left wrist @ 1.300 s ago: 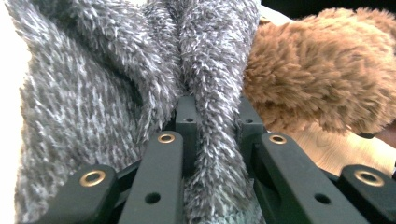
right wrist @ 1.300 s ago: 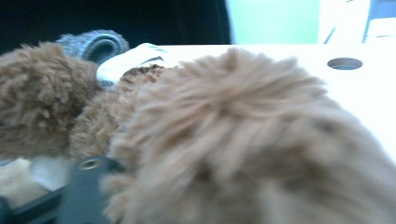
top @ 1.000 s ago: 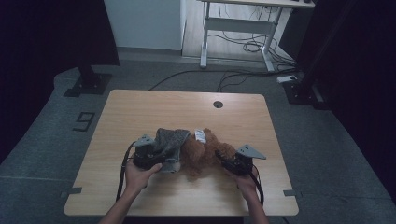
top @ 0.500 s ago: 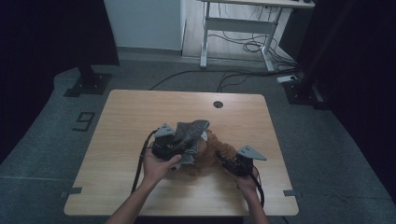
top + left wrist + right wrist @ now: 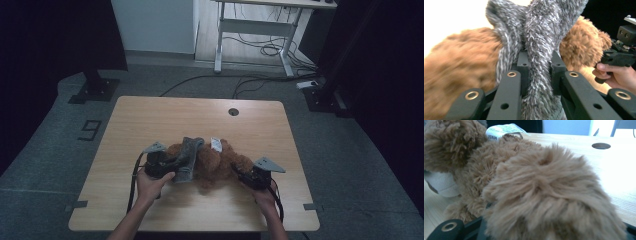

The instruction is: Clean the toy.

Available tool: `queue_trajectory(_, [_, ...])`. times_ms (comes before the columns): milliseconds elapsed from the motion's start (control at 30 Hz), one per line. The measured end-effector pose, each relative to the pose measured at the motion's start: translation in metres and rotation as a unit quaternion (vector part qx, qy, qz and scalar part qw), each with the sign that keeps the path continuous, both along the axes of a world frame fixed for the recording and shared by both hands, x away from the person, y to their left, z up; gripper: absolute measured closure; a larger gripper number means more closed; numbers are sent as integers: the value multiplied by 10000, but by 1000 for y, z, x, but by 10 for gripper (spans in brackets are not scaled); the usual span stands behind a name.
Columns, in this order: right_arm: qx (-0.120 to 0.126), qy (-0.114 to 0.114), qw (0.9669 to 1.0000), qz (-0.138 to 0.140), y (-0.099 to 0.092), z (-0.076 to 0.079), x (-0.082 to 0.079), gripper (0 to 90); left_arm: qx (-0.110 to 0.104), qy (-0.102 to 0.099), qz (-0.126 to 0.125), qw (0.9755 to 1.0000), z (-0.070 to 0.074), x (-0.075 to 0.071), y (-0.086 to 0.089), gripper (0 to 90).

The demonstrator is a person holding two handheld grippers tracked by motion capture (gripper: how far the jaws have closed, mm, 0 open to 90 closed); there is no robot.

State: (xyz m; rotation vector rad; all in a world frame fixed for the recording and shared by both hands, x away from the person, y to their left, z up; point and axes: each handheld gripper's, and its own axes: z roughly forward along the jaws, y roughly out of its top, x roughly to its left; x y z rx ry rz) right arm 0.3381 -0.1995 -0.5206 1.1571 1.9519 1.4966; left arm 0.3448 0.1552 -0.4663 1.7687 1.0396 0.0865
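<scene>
Two grippers gripped at mid-table: left gripper [image 5: 167, 165] clamped the grey fuzzy cloth [image 5: 541, 50] draped over the brown plush toy [image 5: 215, 162]; right gripper [image 5: 250, 176] pinched the toy's limb. Fuzzy pile could slip free under pulling.

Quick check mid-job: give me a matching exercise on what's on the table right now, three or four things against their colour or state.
Things:
1. grey fuzzy cloth
2. brown plush toy
3. white label
4. round hole

States:
A. clamped in the right gripper
B. in the bare tabletop, far side
C. pinched in the left gripper
D. lying on the toy's fur

Pairs: 1-C, 2-A, 3-D, 4-B
</scene>
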Motion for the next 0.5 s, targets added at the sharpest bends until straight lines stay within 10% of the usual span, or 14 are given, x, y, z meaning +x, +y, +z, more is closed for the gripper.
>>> queue_trajectory(500, [-41, -29, 10000, 5, -2, -2, 0, 554, 235, -66, 519, 9984, -1, -8, 50, 747])
